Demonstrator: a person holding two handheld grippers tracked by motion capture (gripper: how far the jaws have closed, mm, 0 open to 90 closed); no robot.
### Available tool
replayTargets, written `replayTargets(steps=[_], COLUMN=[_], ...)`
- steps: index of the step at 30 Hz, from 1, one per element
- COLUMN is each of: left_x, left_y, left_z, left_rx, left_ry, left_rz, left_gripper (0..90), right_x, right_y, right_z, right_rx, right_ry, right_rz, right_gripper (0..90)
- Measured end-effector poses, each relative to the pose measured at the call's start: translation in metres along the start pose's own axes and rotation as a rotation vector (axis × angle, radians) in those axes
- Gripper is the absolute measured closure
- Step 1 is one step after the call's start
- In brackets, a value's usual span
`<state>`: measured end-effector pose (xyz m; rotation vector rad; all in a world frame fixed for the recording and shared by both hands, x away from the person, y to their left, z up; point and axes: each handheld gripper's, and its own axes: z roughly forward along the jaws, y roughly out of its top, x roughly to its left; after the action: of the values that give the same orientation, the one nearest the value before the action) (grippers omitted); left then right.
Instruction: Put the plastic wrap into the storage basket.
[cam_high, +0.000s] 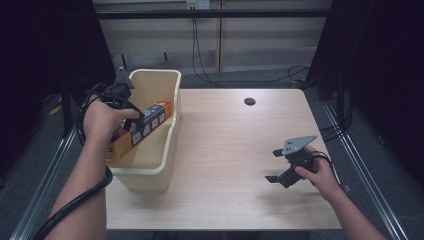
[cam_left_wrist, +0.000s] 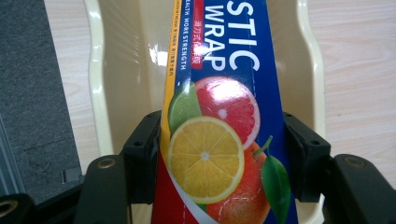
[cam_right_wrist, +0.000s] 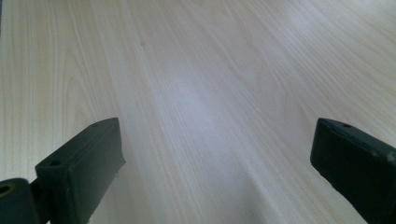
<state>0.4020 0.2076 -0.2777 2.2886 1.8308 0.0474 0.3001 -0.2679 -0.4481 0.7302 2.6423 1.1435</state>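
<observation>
the left gripper (cam_left_wrist: 219, 154) clamps a plastic wrap box (cam_left_wrist: 224, 121), tilted inside the cream bin (cam_high: 165, 87) at the table's (cam_high: 225, 150) left edge. the right gripper (cam_high: 276, 165) hangs wide open and empty over bare wood.

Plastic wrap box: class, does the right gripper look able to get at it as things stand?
Probably yes: bare table lies between, and the right gripper is open. But the left gripper already clamps the plastic wrap box over the bin.
</observation>
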Motion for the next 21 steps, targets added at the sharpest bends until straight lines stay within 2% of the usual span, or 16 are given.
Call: replayTargets(steps=[1, 3, 5, 8, 12, 14, 18, 21], left_x=[-0.001, -0.001, -0.001, -0.001, -0.001, -0.001, -0.001, -0.001], left_y=[0.0, 0.0, -0.001, -0.002, -0.004, -0.005, -0.006, -0.007], left_z=[0.001, 0.002, 0.003, 0.004, 0.007, 0.008, 0.012, 0.014], left_rx=[-0.001, 0.002, -0.003, 0.005, 0.01, 0.018, 0.017, 0.018], left_ry=[0.001, 0.008, 0.001, 0.005, -0.007, -0.004, -0.016, -0.001], left_rz=[-0.007, 0.004, -0.014, -0.009, -0.025, -0.003, -0.024, -0.03], left_gripper=[39.9, 39.9, 39.9, 39.9, 39.8, 39.8, 39.8, 39.8], right_x=[0.0, 0.0, 0.0, 0.0, 0.0, 0.001, 0.001, 0.002], right_y=[0.0, 0.0, 0.0, 0.0, 0.001, 0.001, 0.002, 0.002], right_z=[0.0, -0.001, -0.001, -0.001, -0.001, -0.001, 0.0, -0.001], right_rx=[0.0, -0.001, -0.004, -0.005, 0.0, -0.004, -0.003, -0.003], right_ry=[0.0, -0.009, -0.002, -0.002, -0.01, -0.012, -0.004, 0.0], right_rz=[0.0, -0.001, 0.001, 0.002, -0.003, -0.005, -0.004, -0.003], right_gripper=[2.3, 2.2, 2.3, 2.3, 2.3, 2.2, 2.3, 2.3])
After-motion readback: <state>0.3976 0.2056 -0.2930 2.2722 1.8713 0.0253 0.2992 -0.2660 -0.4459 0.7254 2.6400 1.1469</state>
